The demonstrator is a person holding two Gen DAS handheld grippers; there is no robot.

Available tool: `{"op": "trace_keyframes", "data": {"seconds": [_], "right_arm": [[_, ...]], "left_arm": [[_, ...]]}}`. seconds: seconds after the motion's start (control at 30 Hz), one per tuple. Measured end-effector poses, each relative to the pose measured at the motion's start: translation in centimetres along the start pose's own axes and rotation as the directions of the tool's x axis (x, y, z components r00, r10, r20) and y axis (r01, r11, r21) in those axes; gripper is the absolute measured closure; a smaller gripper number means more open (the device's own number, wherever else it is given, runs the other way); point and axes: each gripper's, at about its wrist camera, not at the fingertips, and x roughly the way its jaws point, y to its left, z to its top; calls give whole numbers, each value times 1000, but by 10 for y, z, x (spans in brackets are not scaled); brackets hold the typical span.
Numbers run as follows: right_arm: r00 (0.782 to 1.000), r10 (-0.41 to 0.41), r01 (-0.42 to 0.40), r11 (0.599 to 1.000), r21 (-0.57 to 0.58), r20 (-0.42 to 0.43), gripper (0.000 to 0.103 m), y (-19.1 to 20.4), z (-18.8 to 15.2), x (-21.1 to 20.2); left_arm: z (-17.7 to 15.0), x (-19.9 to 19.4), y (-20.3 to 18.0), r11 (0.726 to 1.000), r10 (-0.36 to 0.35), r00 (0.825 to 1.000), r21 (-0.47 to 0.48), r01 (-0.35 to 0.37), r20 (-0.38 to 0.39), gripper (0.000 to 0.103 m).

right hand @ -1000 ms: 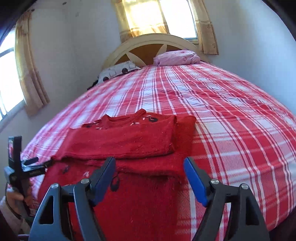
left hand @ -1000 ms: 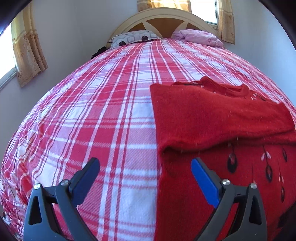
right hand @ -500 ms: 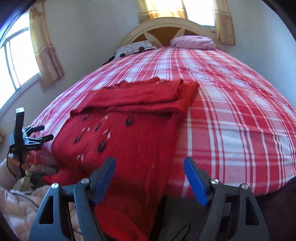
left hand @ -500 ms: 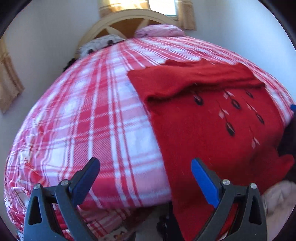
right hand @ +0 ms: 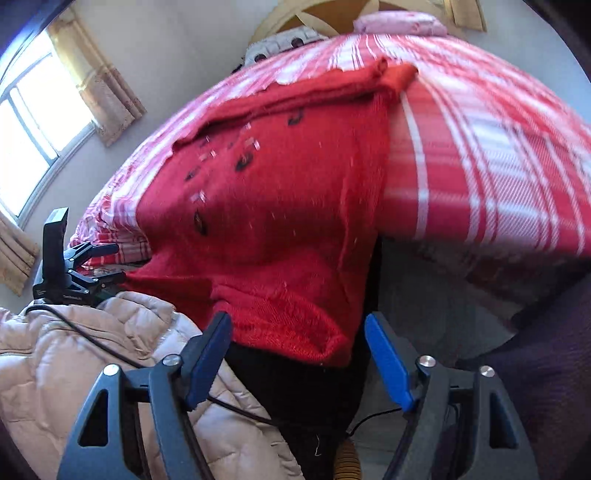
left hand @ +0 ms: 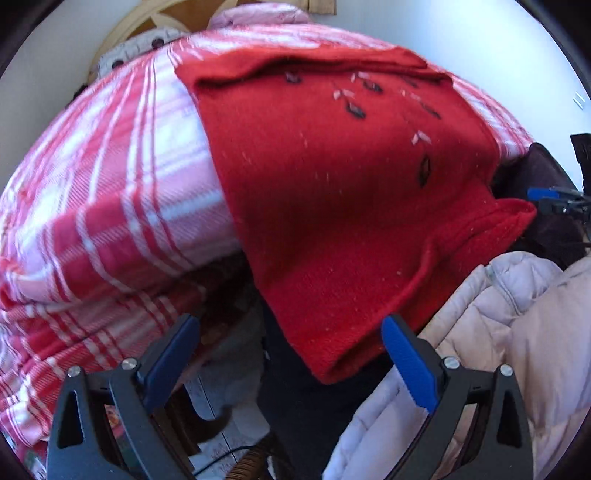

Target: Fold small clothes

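A red knit sweater (left hand: 332, 192) with small dark and white motifs lies on the plaid bed, sleeves folded across its top. Its hem hangs over the bed's near edge. My left gripper (left hand: 291, 350) is open, with the hem's left corner hanging between its spread fingers, untouched. In the right wrist view the same sweater (right hand: 266, 221) hangs toward me. My right gripper (right hand: 297, 350) is open just below the hem's right corner. The left gripper also shows in the right wrist view (right hand: 92, 262).
The bed has a red and white plaid cover (left hand: 110, 177) and a wooden headboard (right hand: 332, 11) with pillows. A pale pink padded jacket (left hand: 498, 350) is at the bed's near edge, also in the right wrist view (right hand: 74, 369). A window with curtains (right hand: 37, 110) is at left.
Both grippers have drawn back and down from over the bed to below its near edge. The sweater's hem now hangs in front of the open fingers.
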Motion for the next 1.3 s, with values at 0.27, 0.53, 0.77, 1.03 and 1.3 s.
{"op": "trace_keyframes", "data": {"seconds": [0.27, 0.53, 0.77, 1.03, 1.3], "right_arm": [[995, -41, 36, 998, -50, -92, 94, 10, -11, 29], [997, -73, 74, 996, -49, 16, 98, 7, 3, -7], [981, -129, 131, 991, -1, 144, 98, -3, 18, -42], [993, -8, -1, 997, 74, 120, 97, -13, 20, -39], [999, 12, -8, 994, 113, -36, 29, -8, 0, 0]], "left_arm": [[-8, 7, -12, 999, -44, 999, 23, 44, -9, 21], [-13, 2, -40, 994, -74, 997, 81, 73, 14, 78], [-9, -3, -19, 999, -44, 998, 30, 42, 42, 87], [-8, -10, -14, 999, -38, 997, 0, 38, 60, 88], [-11, 2, -24, 998, -58, 998, 8, 58, 2, 55]]}}
